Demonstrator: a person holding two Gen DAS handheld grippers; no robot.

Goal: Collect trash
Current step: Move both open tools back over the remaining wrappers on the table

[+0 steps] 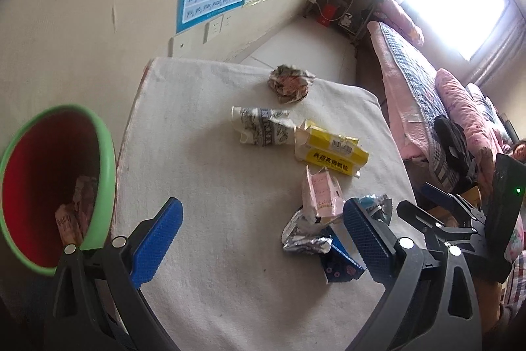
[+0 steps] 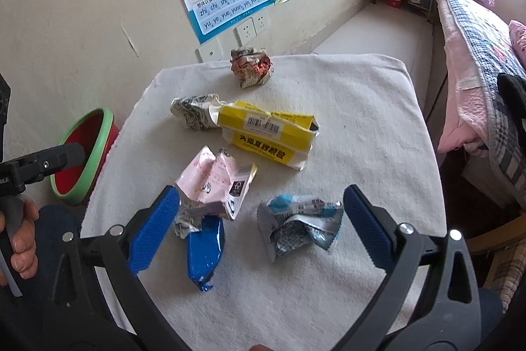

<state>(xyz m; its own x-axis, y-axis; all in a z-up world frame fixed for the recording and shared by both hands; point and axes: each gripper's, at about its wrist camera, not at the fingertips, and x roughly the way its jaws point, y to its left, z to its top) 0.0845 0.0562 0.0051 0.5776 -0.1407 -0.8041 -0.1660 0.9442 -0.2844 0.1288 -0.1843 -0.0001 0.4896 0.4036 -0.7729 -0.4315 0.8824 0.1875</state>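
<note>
Six pieces of trash lay on the white cloth-covered table: a crumpled paper ball at the far edge, a patterned wrapper, a dented yellow box, a pink carton, a blue packet and a silver-blue pouch. A green-rimmed red bin beside the table held scraps. The left gripper hovered above the table's near side, tongs wide apart and empty. The right gripper hovered likewise, tongs apart, straddling the pouch without touching it.
</note>
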